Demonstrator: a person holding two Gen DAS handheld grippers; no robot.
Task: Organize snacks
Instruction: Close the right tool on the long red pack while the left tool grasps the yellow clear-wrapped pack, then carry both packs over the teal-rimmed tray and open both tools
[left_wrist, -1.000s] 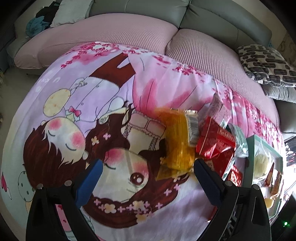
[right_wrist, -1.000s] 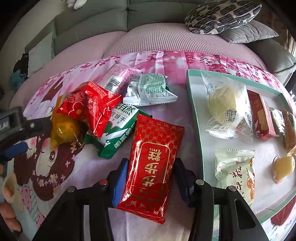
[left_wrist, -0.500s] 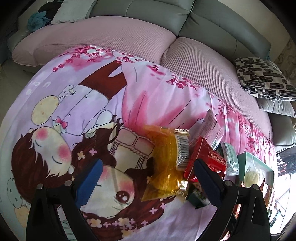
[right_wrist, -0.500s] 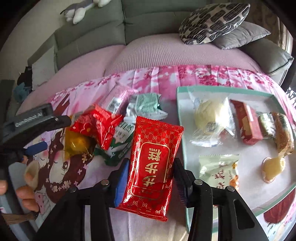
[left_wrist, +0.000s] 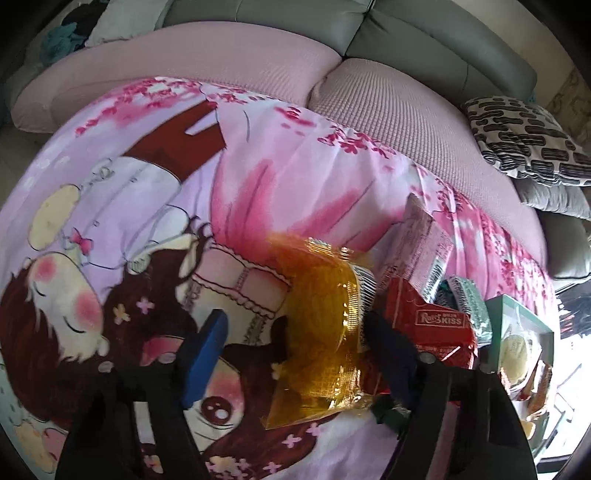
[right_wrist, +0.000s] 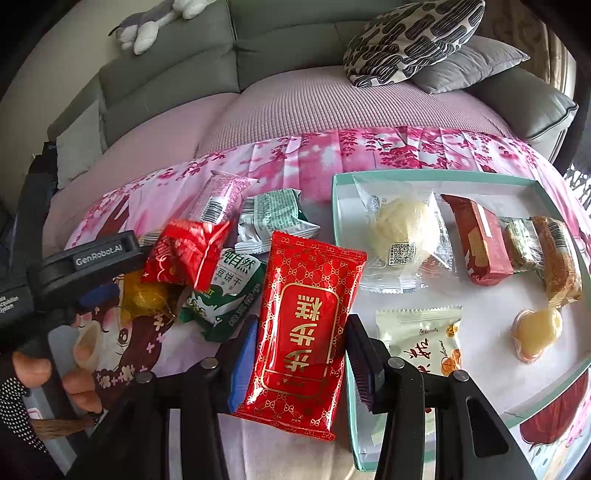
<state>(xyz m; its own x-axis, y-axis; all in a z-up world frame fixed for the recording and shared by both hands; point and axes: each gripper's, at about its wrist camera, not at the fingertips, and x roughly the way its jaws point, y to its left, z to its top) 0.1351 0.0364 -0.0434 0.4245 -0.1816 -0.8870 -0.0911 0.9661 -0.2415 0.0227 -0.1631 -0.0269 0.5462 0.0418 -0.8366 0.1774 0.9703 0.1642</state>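
Note:
A yellow see-through packet (left_wrist: 317, 325) lies on the cartoon-print cloth (left_wrist: 129, 206), between the fingers of my left gripper (left_wrist: 299, 350). Its jaws are closing: the right finger touches the packet's edge, while the blue left pad (left_wrist: 207, 354) stands clear of it. My right gripper (right_wrist: 301, 354) is shut on a red packet with gold lettering (right_wrist: 306, 310), held above the cloth beside the teal-rimmed tray (right_wrist: 340, 206). A red Kiss packet (left_wrist: 432, 325) leans against the yellow one's right side.
The tray holds several snacks, among them a pale bun in clear wrap (right_wrist: 402, 229) and a red-brown bar (right_wrist: 476, 236). A green-white packet (right_wrist: 229, 291), a pink packet (right_wrist: 221, 195) and a grey-green packet (right_wrist: 273, 214) lie left of the tray. The sofa and cushions (right_wrist: 410, 40) rise behind.
My left gripper has come down and forward over the yellow packet, and its jaws have narrowed around it. The right gripper has risen a little with the red packet.

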